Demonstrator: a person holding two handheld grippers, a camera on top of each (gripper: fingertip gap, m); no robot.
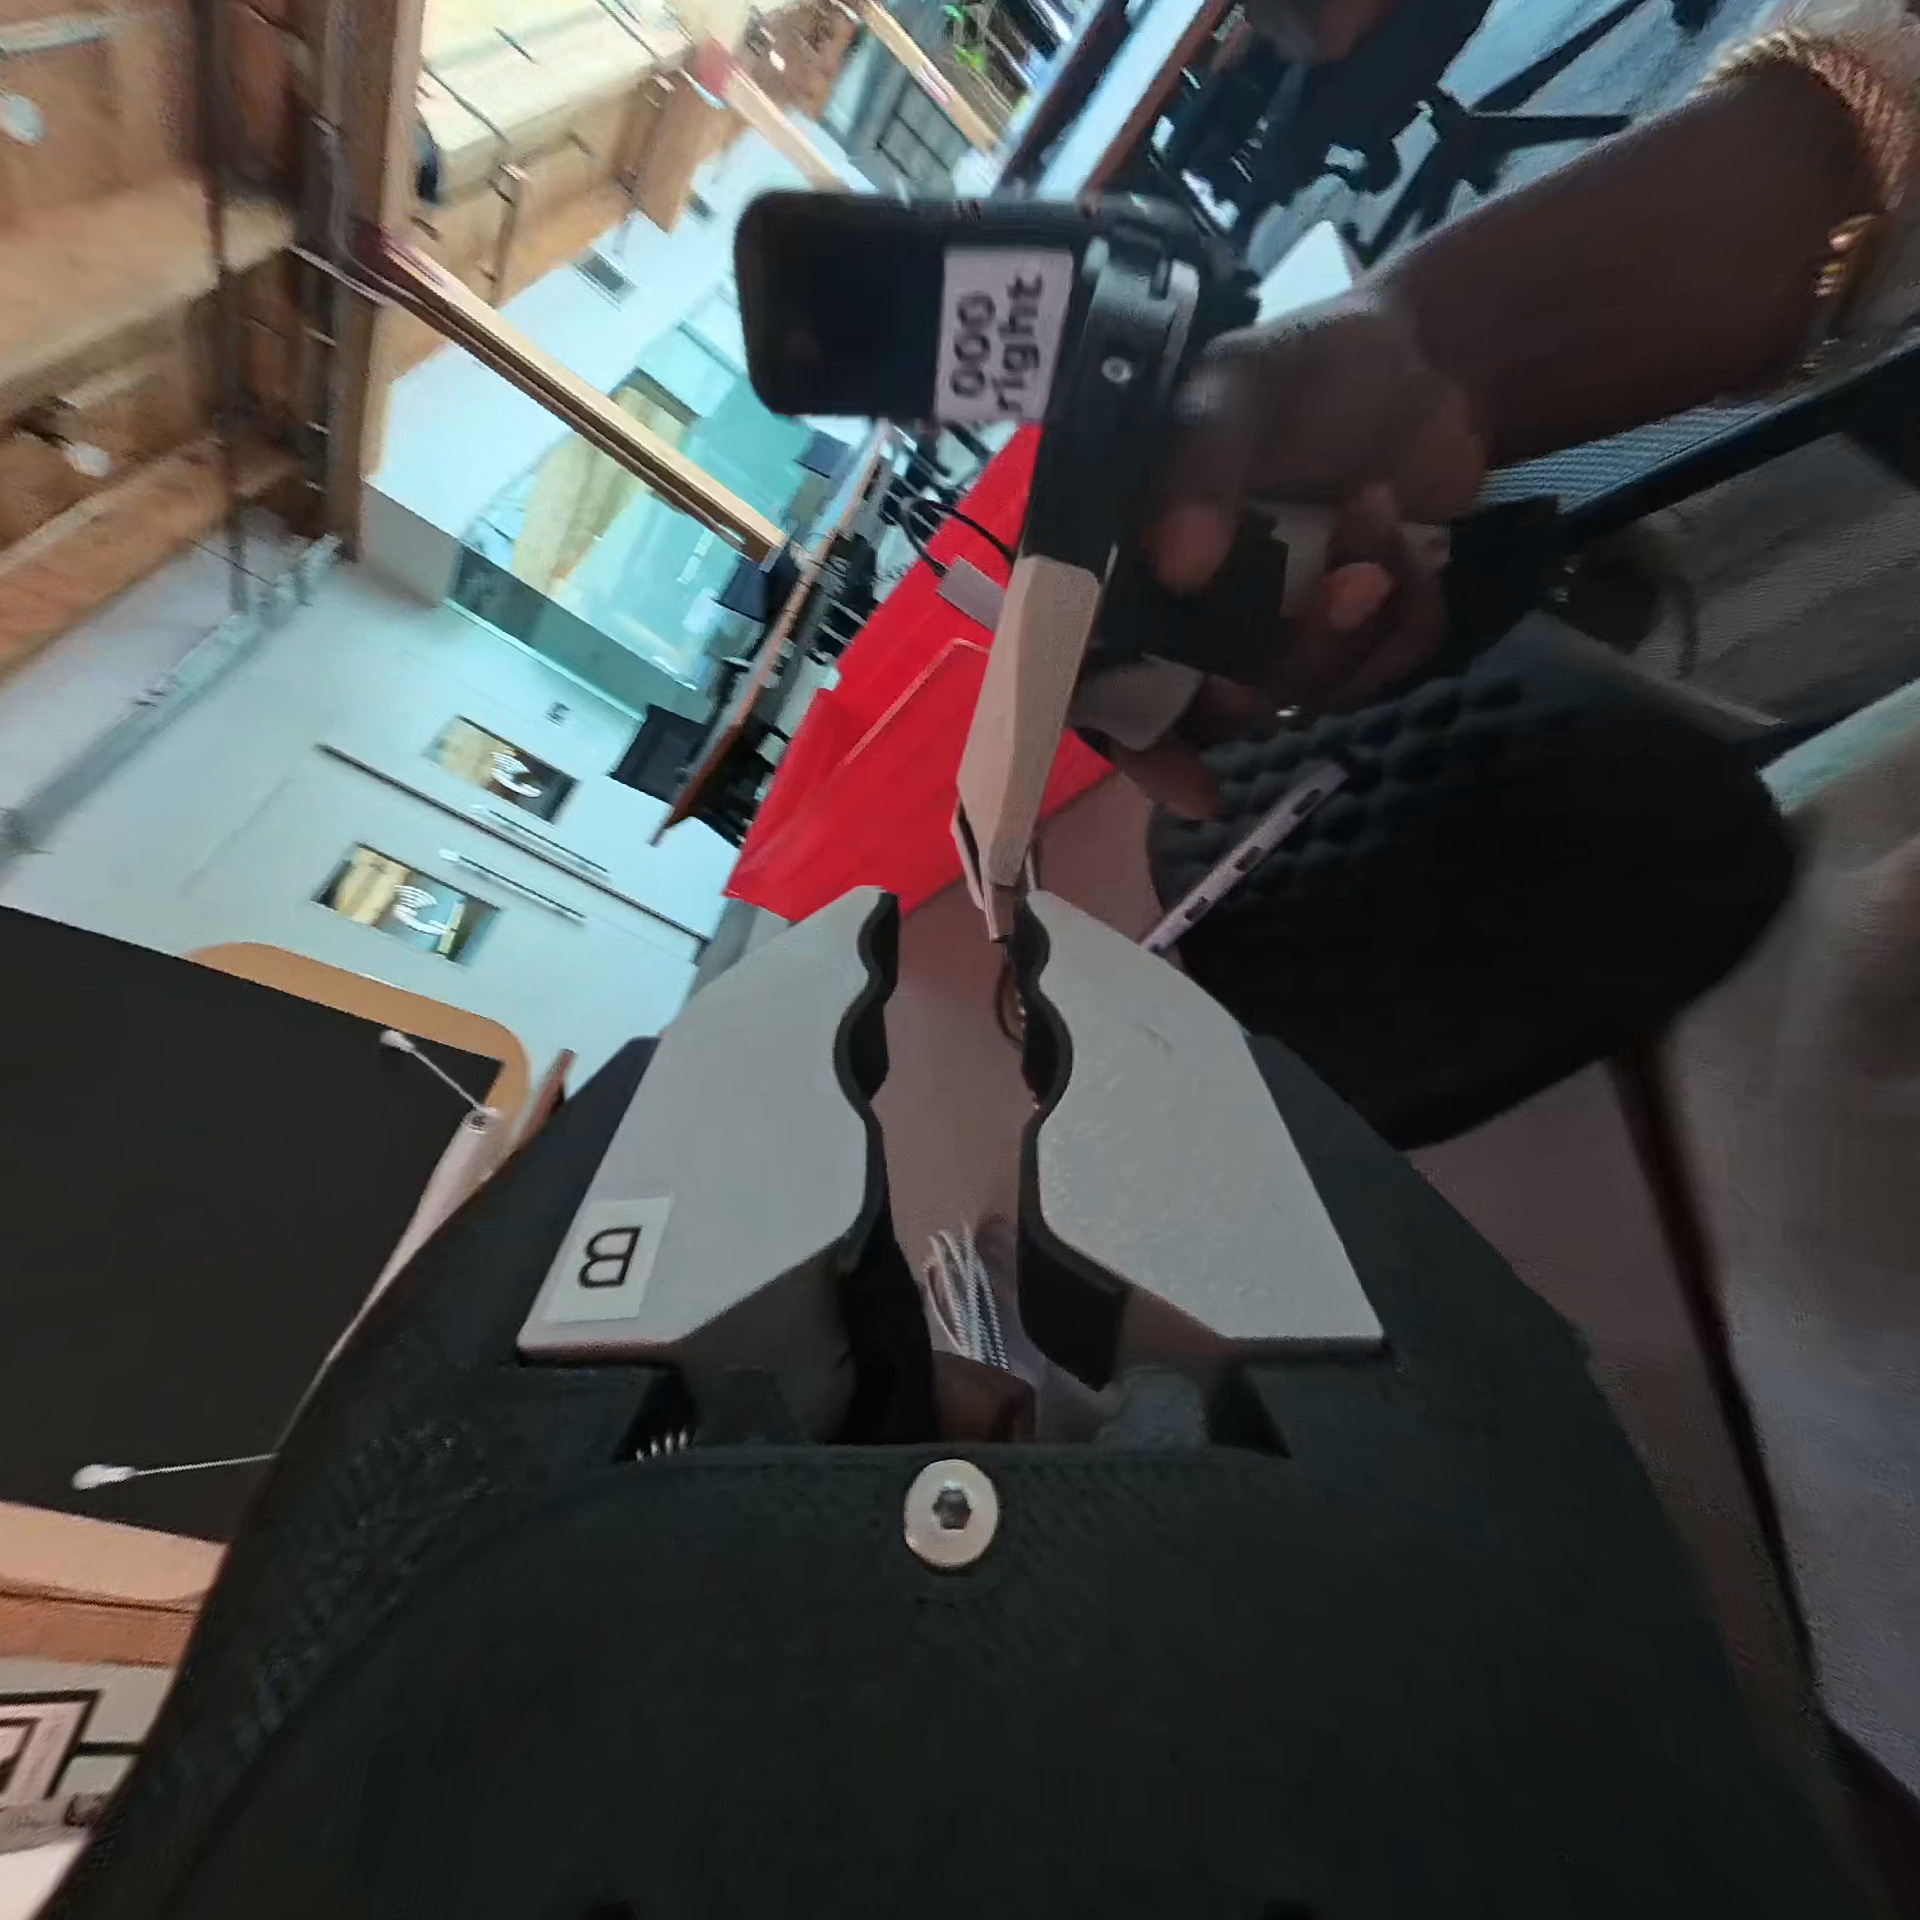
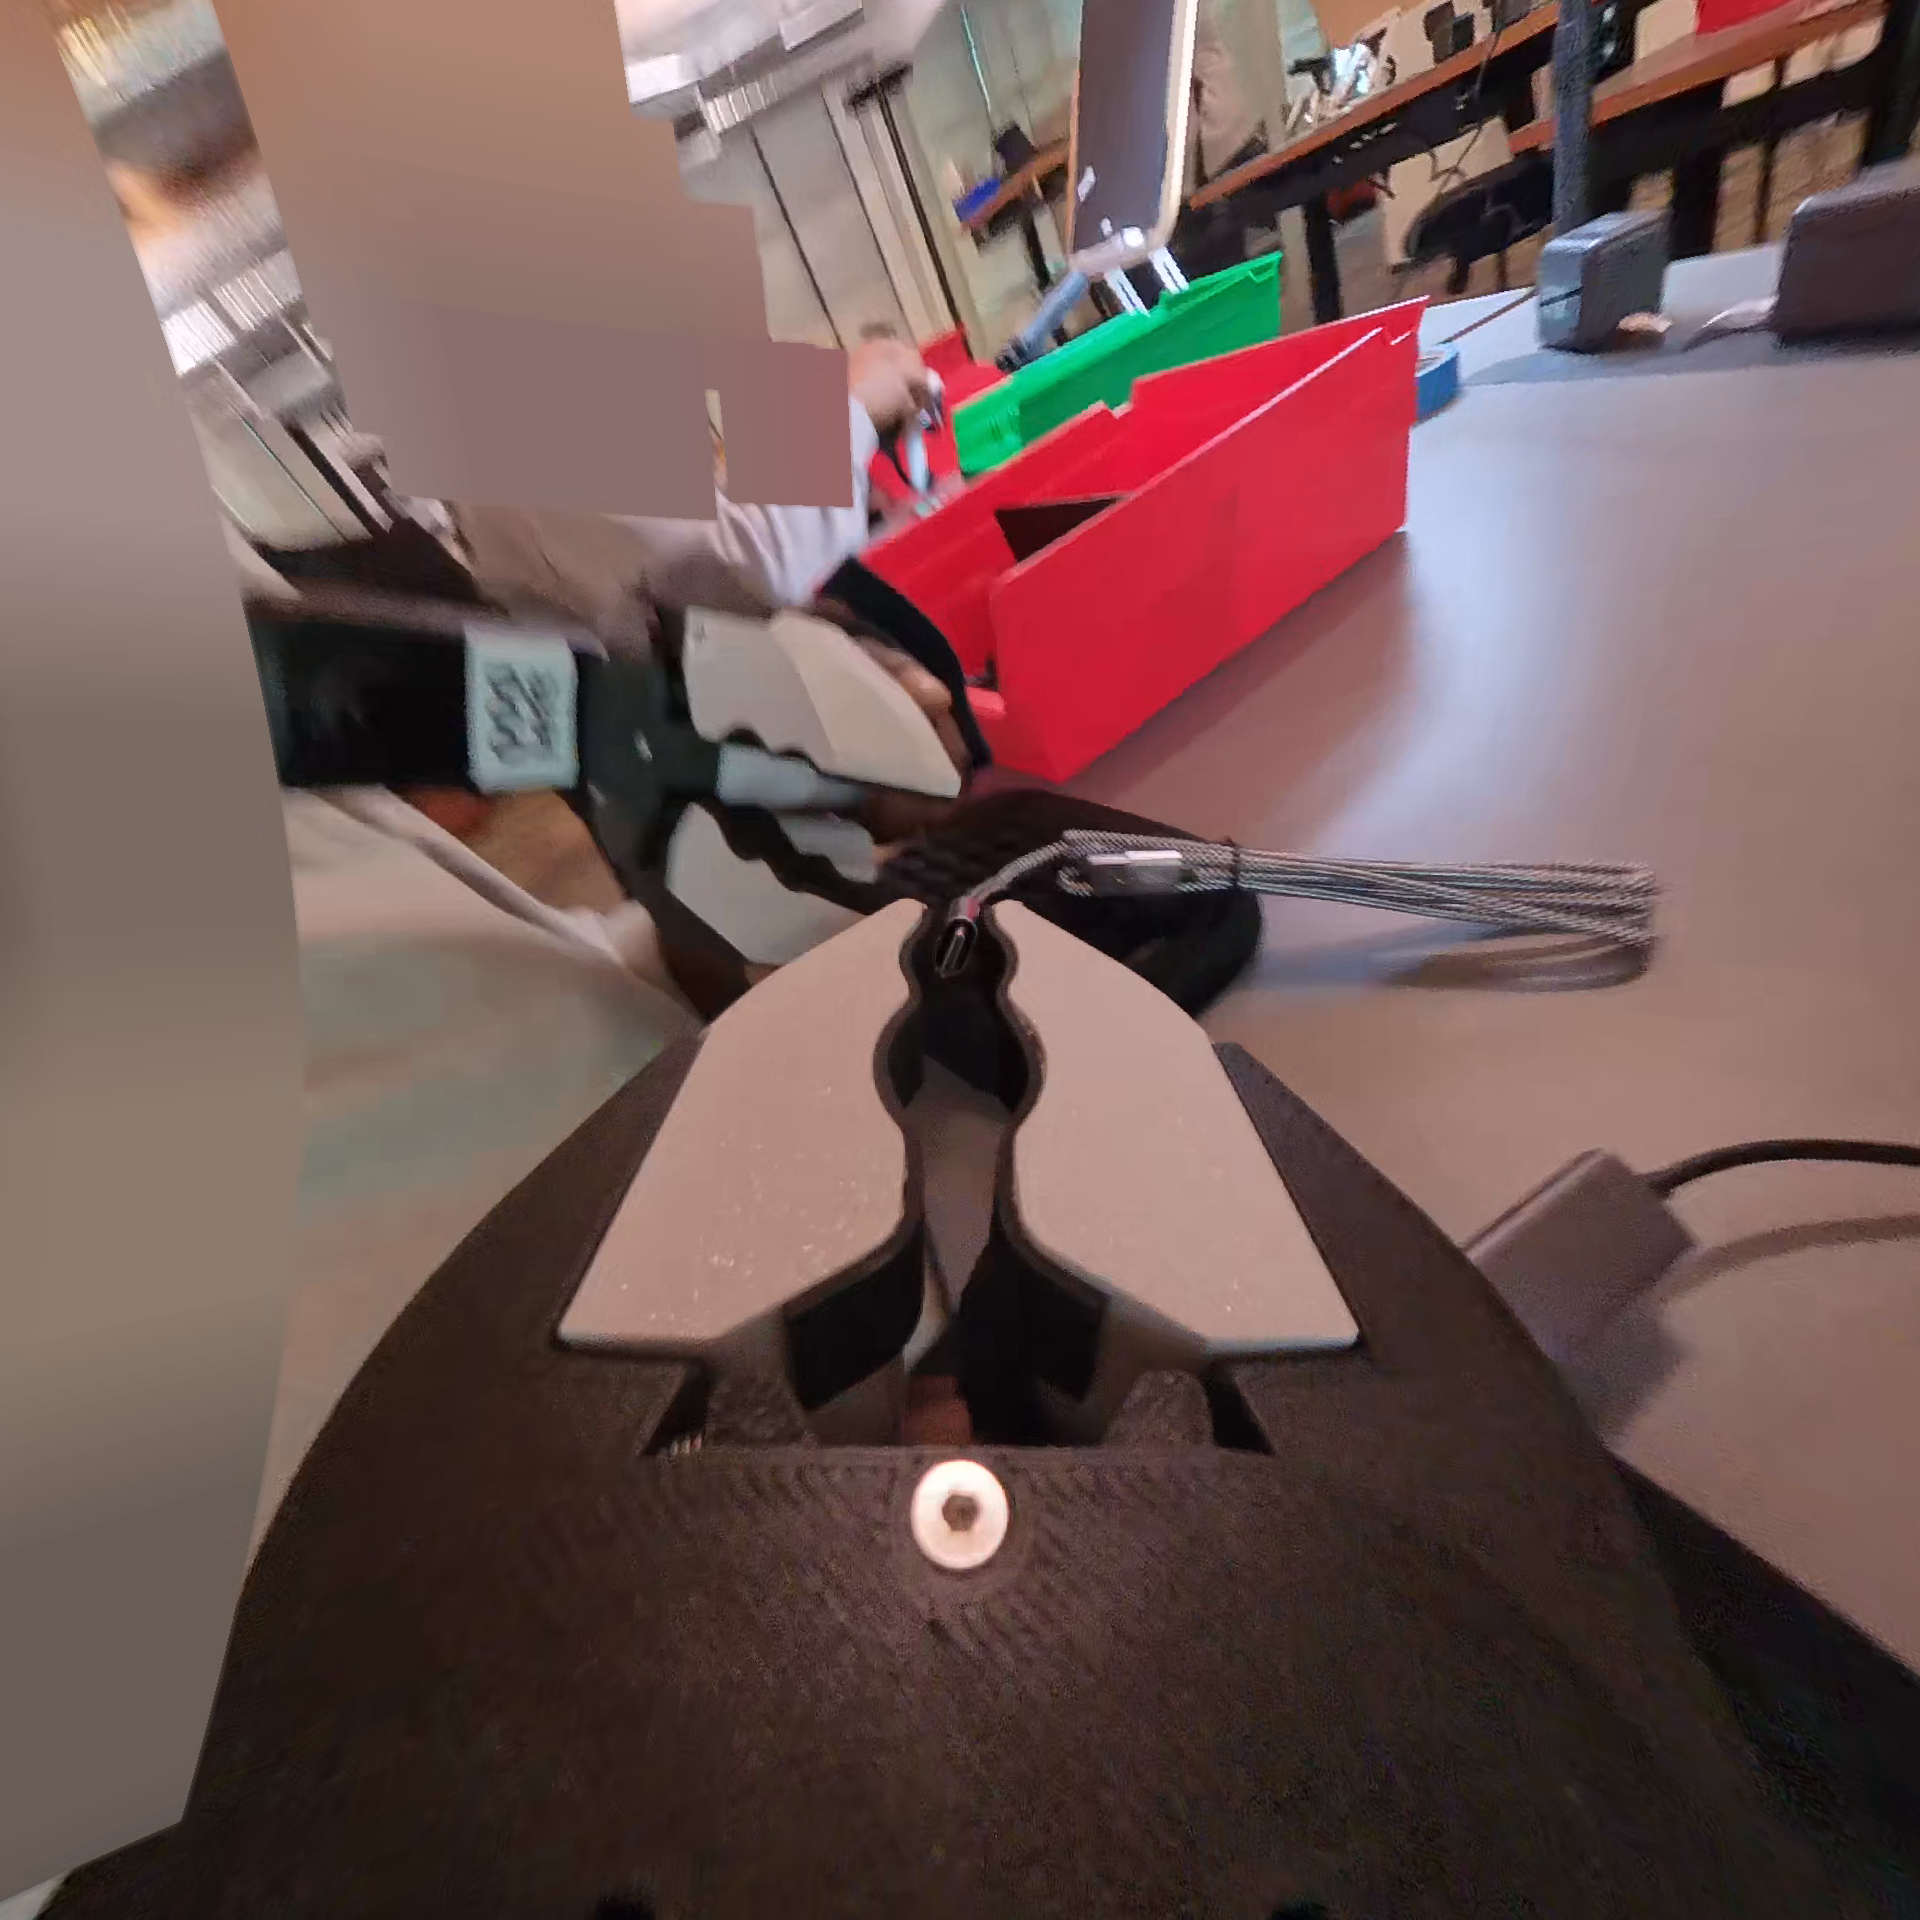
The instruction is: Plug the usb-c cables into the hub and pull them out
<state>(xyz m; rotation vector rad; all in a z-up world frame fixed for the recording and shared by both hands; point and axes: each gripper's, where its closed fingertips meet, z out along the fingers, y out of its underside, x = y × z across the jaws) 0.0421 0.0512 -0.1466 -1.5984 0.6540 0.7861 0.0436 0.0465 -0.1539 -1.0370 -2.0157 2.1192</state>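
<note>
Plug (image 2: 956,940) sits pinched in the right tool (image 2: 958,925), cable (image 2: 1455,883) trailing above the tabletop (image 2: 1558,623). Left tool (image 1: 956,935) is narrowly parted, empty. Hub (image 2: 1579,1236) lies apart; align squarely before pushing.

A workshop or lab: a broad grey surface (image 2: 1558,644) carries a long red plastic bin (image 2: 1195,582), a green plastic bin (image 2: 1122,364) just behind it, and cluttered wooden workbenches (image 2: 1455,125) beyond.
</note>
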